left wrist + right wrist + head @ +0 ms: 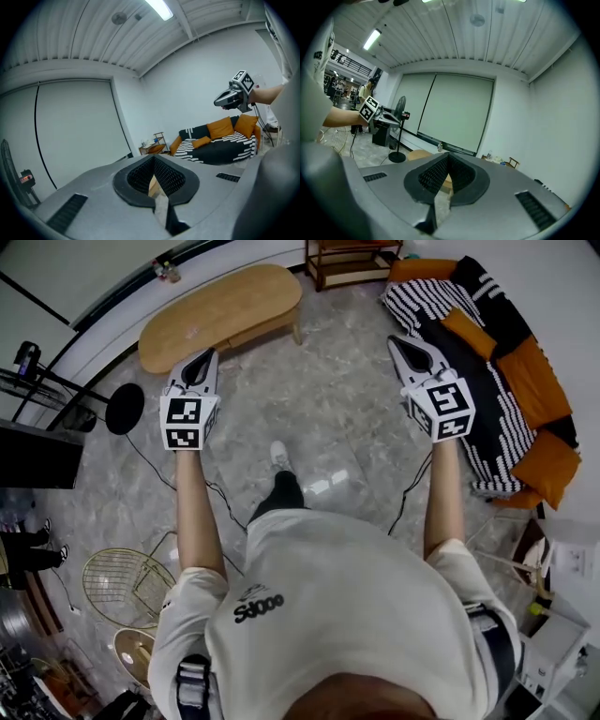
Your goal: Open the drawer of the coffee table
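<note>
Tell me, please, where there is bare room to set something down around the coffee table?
The coffee table is bare end to end. The floor between it and the sofa lies open. Crowded: the left side, with a black stand base and wire baskets.

Quick count, head view mostly.

- Grippers: 2, one per hand, i.e. my left gripper point(204, 357) & right gripper point(398, 343).
- Marker cubes: 2, 1 per gripper: left cube point(187, 421), right cube point(445, 409).
- Coffee table point(220, 315): 1, oval, wood.
- Sofa point(473, 371): 1, black w/ a black-&-white striped throw.
- Orange cushions point(530, 381): 4 that I can make out on it.
- Wooden shelf point(352, 259) by the far wall: 1.
- Fan point(401, 105) on a stand w/ round black base: 1.
- Gold wire chair point(122, 587): 1, plus 1 round gold thing point(131, 652) below it, can't tell what.
- Shoe point(279, 454) showing: 1.
- Ceiling light tube point(159, 8): 1 in left gripper view.
</note>
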`<state>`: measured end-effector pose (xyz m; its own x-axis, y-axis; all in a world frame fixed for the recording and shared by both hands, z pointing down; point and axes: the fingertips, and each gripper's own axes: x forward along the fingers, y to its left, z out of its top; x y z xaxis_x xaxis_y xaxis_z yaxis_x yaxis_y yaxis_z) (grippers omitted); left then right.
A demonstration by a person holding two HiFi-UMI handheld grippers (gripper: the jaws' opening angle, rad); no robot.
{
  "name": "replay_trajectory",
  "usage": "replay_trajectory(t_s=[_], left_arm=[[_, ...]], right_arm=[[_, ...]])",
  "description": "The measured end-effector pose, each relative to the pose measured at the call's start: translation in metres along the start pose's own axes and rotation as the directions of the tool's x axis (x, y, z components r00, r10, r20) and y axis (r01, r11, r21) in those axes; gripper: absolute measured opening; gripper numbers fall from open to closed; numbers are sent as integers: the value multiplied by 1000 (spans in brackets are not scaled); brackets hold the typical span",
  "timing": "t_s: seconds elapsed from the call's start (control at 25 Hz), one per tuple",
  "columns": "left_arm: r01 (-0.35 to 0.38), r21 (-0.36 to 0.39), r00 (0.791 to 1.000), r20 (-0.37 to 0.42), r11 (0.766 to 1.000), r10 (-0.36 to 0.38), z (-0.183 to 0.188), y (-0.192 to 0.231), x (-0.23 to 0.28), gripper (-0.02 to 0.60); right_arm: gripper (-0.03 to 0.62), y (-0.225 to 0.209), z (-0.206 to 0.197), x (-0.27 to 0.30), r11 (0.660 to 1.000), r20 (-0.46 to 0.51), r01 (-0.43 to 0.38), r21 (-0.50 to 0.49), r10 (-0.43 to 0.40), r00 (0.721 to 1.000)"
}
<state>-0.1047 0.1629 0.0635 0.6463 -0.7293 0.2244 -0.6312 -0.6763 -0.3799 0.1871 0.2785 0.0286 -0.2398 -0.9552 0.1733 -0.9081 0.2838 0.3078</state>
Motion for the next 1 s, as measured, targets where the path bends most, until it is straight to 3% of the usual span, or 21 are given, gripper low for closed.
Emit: replay_trajectory(t_s=[0.28, 0.48, 0.76, 1.0], left_arm=[[31, 23, 999, 25, 999, -32, 0, 96, 119, 17], [43, -10, 999, 6, 999, -43, -15, 151, 193, 17], [41, -30, 998, -36, 999, -42, -48, 207, 254, 17], [33, -81, 997, -70, 996, -39, -81, 248, 285, 17]], right_arm=[[-3, -51, 27, 136, 999, 5, 30, 23, -30, 1000], [-3, -81, 34, 222, 998, -3, 29, 58, -29, 1000], [-3, -94, 25, 310, 991, -6, -16, 133, 17, 1000], [-3, -97, 13, 372, 991, -36, -25, 135, 30, 999]])
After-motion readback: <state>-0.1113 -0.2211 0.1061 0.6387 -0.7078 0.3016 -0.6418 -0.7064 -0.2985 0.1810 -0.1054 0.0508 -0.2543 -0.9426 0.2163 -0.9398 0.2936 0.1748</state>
